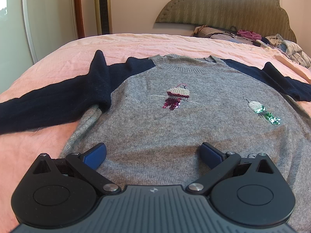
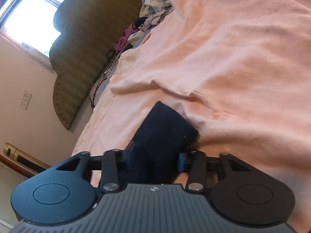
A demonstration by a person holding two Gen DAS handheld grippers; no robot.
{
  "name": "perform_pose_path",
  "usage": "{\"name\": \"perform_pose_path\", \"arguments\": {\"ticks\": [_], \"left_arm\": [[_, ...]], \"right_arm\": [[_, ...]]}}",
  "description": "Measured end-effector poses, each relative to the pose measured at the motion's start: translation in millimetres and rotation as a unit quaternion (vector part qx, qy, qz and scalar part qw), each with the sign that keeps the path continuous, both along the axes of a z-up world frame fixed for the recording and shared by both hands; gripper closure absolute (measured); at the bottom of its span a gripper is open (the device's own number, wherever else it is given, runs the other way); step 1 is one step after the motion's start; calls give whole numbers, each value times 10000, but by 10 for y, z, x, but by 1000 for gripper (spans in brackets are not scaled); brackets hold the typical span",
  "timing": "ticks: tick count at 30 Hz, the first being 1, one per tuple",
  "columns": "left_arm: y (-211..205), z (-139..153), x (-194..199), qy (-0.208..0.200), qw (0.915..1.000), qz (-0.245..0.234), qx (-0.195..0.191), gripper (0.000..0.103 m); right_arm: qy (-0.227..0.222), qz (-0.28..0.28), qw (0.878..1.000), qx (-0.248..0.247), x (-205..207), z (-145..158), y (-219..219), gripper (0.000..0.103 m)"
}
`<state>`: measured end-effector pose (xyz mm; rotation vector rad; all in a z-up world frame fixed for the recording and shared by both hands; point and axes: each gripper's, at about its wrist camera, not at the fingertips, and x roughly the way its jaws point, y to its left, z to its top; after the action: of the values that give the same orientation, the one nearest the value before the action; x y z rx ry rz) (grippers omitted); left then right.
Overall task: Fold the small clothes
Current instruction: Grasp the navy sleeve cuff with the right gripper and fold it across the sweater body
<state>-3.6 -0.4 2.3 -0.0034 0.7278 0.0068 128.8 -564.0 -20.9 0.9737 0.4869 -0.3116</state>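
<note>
Bedding comes first: a pink bedsheet [image 1: 147, 42] covers the bed, wrinkled, running back to a green padded headboard [image 1: 229, 5]. A heap of loose clothes [image 1: 287, 48] lies at the head end near it. Spread flat on the sheet is the sweater [image 1: 165, 120], grey in the body with navy sleeves and two sequin patches on the chest. My left gripper [image 1: 152, 154] hangs over its lower front, fingers spread wide apart with only grey knit showing between them. My right gripper [image 2: 154, 157] is rolled onto its side and has the right sleeve [image 2: 165, 132] between its blue pads [image 2: 181, 161], pinching the dark cuff end above the sheet.
</note>
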Motion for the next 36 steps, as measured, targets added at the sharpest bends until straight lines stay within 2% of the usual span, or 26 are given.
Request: {"name": "perform_pose_path", "arguments": {"ticks": [4, 7, 8, 10, 12, 14, 15, 16, 17, 18, 19, 21, 24, 25, 26, 27, 28, 29, 30, 32, 33, 34, 35, 36], "left_arm": [[-13, -8, 12, -2, 10000, -6, -11, 0], [-13, -10, 15, -1, 10000, -7, -9, 0], [-13, -10, 15, -1, 10000, -7, -10, 0], [-13, -10, 15, -1, 10000, -7, -9, 0], [-16, -9, 15, -1, 10000, -8, -9, 0], [-13, -10, 15, -2, 10000, -10, -11, 0], [-13, -9, 14, -2, 10000, -10, -13, 0], [-12, -11, 17, -4, 10000, -11, -20, 0], [-12, -11, 16, -8, 10000, -13, -30, 0], [-11, -11, 15, -11, 10000, -13, -40, 0], [-6, -11, 15, -16, 10000, -14, -58, 0], [-4, -9, 16, -20, 10000, -13, -76, 0], [30, 26, 6, -26, 9998, 4, -175, 0], [71, 71, -1, -23, 9993, -3, -385, 0], [132, 138, 10, -21, 9971, -53, -765, 0], [200, 200, 33, -25, 9920, -127, -1252, 0], [299, 279, 87, -27, 9811, -164, -1929, 0], [392, 339, 164, -18, 9640, -126, -2657, 0], [464, 361, 276, 50, 9431, -89, -3324, 0], [493, 305, 595, 515, 9054, -46, -4213, 0], [460, 252, 753, 715, 8927, -30, -4450, 0], [412, 207, 886, 809, 8886, 21, -4514, 0], [350, 169, 1002, 850, 8924, 103, -4430, 2], [276, 121, 1107, 894, 8998, 182, -4267, 6]], "right_arm": [[-187, 20, 9998, -18, -157, 152, 112, 85], [-624, 576, 9959, -314, -174, 485, 533, 85], [-821, 948, 9916, -332, -164, 616, 783, 85], [-1085, 1696, 9789, -361, -87, 800, 1282, 85], [-1284, 2624, 9557, -354, 18, 948, 1934, 85], [-1311, 3379, 9319, -130, 107, 965, 2509, 84], [-1221, 3637, 9234, -72, 149, 949, 2734, 80], [-1084, 3907, 9141, -28, 189, 927, 2953, 71], [-978, 4058, 9087, 13, 197, 902, 3085, 39], [-961, 4039, 9098, 7, 161, 883, 3151, 14], [-1068, 3897, 9147, -42, 69, 862, 3173, 9], [-1188, 3844, 9154, -101, -63, 806, 3105, 10], [-1064, 3526, 9289, -390, -370, 628, 2906, 10], [-1056, 3401, 9329, -534, -447, 592, 2816, 10], [-991, 3252, 9375, -744, -514, 502, 2744, 10], [-917, 3163, 9400, -888, -570, 443, 2679, 10], [-858, 3126, 9408, -988, -611, 333, 2627, 10], [-834, 3094, 9417, -1021, -642, 260, 2585, 10], [-803, 3042, 9438, -1012, -671, 174, 2555, 10], [-920, 2949, 9484, -712, -702, 134, 2485, 9], [-1037, 2934, 9479, -683, -712, 146, 2474, 3], [-1064, 2919, 9480, -684, -705, 136, 2478, 1], [-990, 2943, 9484, -641, -680, 112, 2474, 1], [-988, 2966, 9479, -604, -672, 107, 2468, 1]]}}
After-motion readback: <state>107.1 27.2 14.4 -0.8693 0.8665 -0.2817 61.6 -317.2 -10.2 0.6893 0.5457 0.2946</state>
